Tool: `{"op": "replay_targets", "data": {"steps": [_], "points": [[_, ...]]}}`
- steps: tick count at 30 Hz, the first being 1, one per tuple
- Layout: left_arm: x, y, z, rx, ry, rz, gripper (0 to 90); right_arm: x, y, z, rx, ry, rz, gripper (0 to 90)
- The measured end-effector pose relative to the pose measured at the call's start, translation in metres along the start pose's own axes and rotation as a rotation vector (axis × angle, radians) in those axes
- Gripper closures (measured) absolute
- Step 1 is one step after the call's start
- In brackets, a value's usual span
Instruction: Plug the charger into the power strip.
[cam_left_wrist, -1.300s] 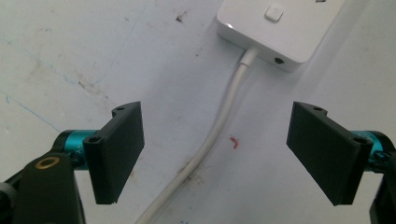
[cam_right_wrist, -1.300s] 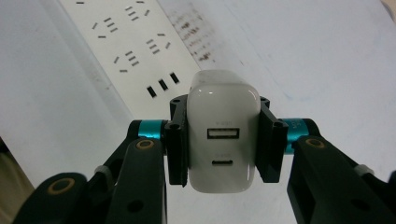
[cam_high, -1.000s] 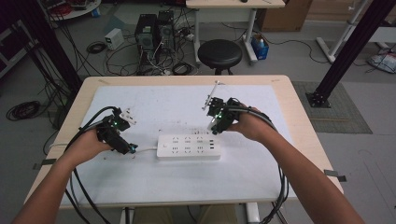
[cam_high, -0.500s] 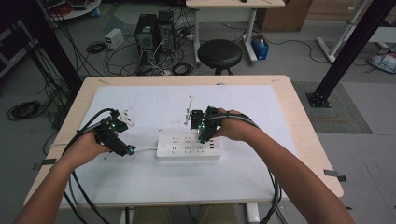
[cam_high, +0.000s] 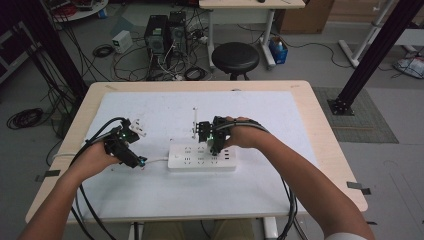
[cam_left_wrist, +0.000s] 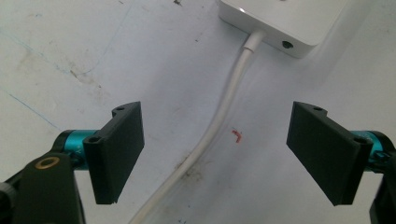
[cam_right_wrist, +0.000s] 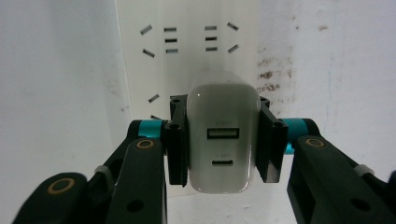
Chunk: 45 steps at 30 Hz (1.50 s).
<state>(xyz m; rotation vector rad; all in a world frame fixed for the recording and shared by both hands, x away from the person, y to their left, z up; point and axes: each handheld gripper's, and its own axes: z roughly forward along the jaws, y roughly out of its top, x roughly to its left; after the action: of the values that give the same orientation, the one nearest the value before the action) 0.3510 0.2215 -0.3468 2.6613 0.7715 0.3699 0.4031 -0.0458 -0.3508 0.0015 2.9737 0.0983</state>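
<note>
A white charger (cam_right_wrist: 223, 135) sits pinched between the jaws of the right gripper (cam_right_wrist: 223, 140), its two ports facing the camera and its plug side turned toward the power strip (cam_right_wrist: 187, 42) below. That hold makes sense for plugging in: the jaws clamp the charger's flat sides, so the prongs, hidden behind its body, can point straight down at the sockets. In the high view the right gripper (cam_high: 212, 136) hovers over the far edge of the strip (cam_high: 201, 157), near its middle, with the hand coming in from the right. Whether the prongs already touch a socket cannot be told; the slots seen in the right gripper view lie just beyond the charger.

The left gripper (cam_high: 125, 150) rests low on the table (cam_high: 150, 195) just left of the strip, its jaws spread with nothing between the pads. In its own view the strip's white cable (cam_left_wrist: 219, 121) runs across the mat between the open jaws (cam_left_wrist: 217, 154), untouched, up to the strip's near end (cam_left_wrist: 285, 18). Placed there, the left gripper looks ready to steady the strip or its cable so the strip does not slide when the charger is pushed in.

The strip lies flat at the table's middle, long side running left to right, sockets up, which suits a straight downward push.
</note>
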Motion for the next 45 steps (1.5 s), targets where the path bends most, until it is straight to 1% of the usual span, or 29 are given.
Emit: {"op": "replay_targets", "data": {"steps": [1, 2, 5, 7, 8, 10, 12, 14, 15, 16, 17, 18, 19, 20, 21, 25, 26, 27, 30, 31, 33, 36, 37, 39, 40, 41, 43, 44, 45], "points": [[0.000, 0.000, 0.000, -0.002, 0.000, -0.001, 19.0, 0.000, 0.002, 0.000, 0.004, 0.002, -0.006, 61.9], [0.001, -0.001, 0.000, -0.003, 0.003, -0.003, 19.0, -0.001, 0.003, 0.000, 0.011, 0.010, 0.007, 61.9], [0.002, -0.002, -0.001, -0.002, 0.005, -0.005, 19.0, -0.004, 0.006, 0.002, 0.010, 0.024, 0.006, 61.9], [0.001, -0.002, -0.001, -0.008, 0.004, -0.012, 19.0, -0.007, 0.009, 0.003, 0.011, 0.042, 0.037, 62.0], [0.001, -0.002, -0.001, -0.007, 0.003, -0.009, 19.0, -0.008, 0.010, 0.003, 0.016, 0.050, 0.055, 62.0], [-0.001, -0.003, 0.000, -0.007, -0.001, -0.003, 19.0, -0.009, 0.011, 0.003, 0.022, 0.052, 0.046, 62.1], [-0.002, -0.004, 0.000, 0.002, 0.001, 0.004, 19.0, -0.010, 0.011, 0.003, 0.023, 0.062, 0.060, 62.1], [-0.002, -0.006, 0.000, -0.005, 0.001, -0.009, 19.0, -0.011, 0.010, 0.003, 0.025, 0.071, 0.065, 62.1], [-0.001, -0.007, 0.000, -0.001, 0.002, -0.005, 19.0, -0.013, 0.010, 0.004, 0.019, 0.078, 0.070, 62.1], [-0.001, -0.007, 0.000, -0.002, 0.001, -0.004, 19.0, -0.014, 0.009, 0.004, 0.012, 0.081, 0.063, 62.1], [-0.001, -0.008, -0.001, -0.002, 0.004, -0.003, 19.1, -0.013, 0.008, 0.004, 0.011, 0.080, 0.067, 62.0], [-0.002, -0.008, -0.001, -0.014, 0.003, -0.014, 19.0, -0.013, 0.006, 0.003, 0.007, 0.083, 0.067, 62.0], [-0.001, -0.009, -0.001, -0.008, 0.002, -0.005, 19.0, -0.014, 0.005, 0.003, 0.008, 0.084, 0.068, 62.0], [-0.001, -0.009, -0.001, -0.006, 0.004, -0.006, 19.0, -0.014, 0.003, 0.004, 0.002, 0.087, 0.070, 62.0], [-0.001, -0.010, -0.001, -0.014, 0.003, -0.017, 19.0, -0.014, 0.002, 0.004, -0.001, 0.085, 0.068, 62.0], [0.000, -0.010, -0.001, -0.001, 0.001, -0.005, 19.0, -0.013, 0.000, 0.004, 0.018, 0.084, 0.060, 62.1], [-0.002, -0.010, 0.000, -0.011, 0.000, -0.010, 19.0, -0.014, -0.001, 0.005, 0.020, 0.083, 0.046, 62.0], [-0.001, -0.010, 0.000, -0.006, 0.001, -0.007, 19.0, -0.012, -0.001, 0.007, 0.030, 0.070, 0.021, 62.0], [-0.001, -0.009, 0.000, -0.001, -0.003, -0.003, 19.0, -0.010, 0.001, 0.007, 0.039, 0.065, 0.020, 62.0], [-0.002, -0.009, 0.000, -0.005, -0.002, -0.004, 19.0, -0.011, 0.004, 0.010, 0.045, 0.066, 0.001, 61.8], [-0.002, -0.009, 0.000, 0.001, -0.003, 0.003, 19.1, -0.013, 0.003, 0.011, 0.041, 0.081, 0.023, 61.8], [0.000, -0.009, 0.001, -0.004, -0.003, -0.008, 19.0, -0.014, 0.003, 0.011, 0.035, 0.082, 0.013, 62.0], [0.000, -0.009, 0.002, -0.003, -0.006, -0.008, 19.0, -0.015, 0.003, 0.011, 0.042, 0.094, 0.030, 62.0], [-0.001, -0.008, 0.002, -0.003, -0.007, 0.000, 19.0, -0.019, 0.003, 0.012, 0.042, 0.118, 0.042, 62.1], [-0.002, -0.007, 0.002, -0.006, -0.008, -0.004, 19.1, -0.020, 0.003, 0.012, 0.043, 0.120, 0.045, 62.1], [-0.002, -0.007, 0.002, -0.005, -0.010, 0.002, 19.0, -0.019, 0.004, 0.012, 0.056, 0.120, 0.053, 62.2], [-0.002, -0.007, 0.003, -0.014, -0.009, -0.006, 19.0, -0.018, 0.006, 0.012, 0.063, 0.110, 0.045, 62.3], [-0.001, -0.006, 0.003, -0.003, -0.008, 0.004, 19.0, -0.017, 0.006, 0.012, 0.065, 0.105, 0.054, 62.3], [-0.002, -0.006, 0.003, -0.006, -0.008, 0.002, 19.0, -0.016, 0.006, 0.012, 0.063, 0.100, 0.051, 62.4]]}}
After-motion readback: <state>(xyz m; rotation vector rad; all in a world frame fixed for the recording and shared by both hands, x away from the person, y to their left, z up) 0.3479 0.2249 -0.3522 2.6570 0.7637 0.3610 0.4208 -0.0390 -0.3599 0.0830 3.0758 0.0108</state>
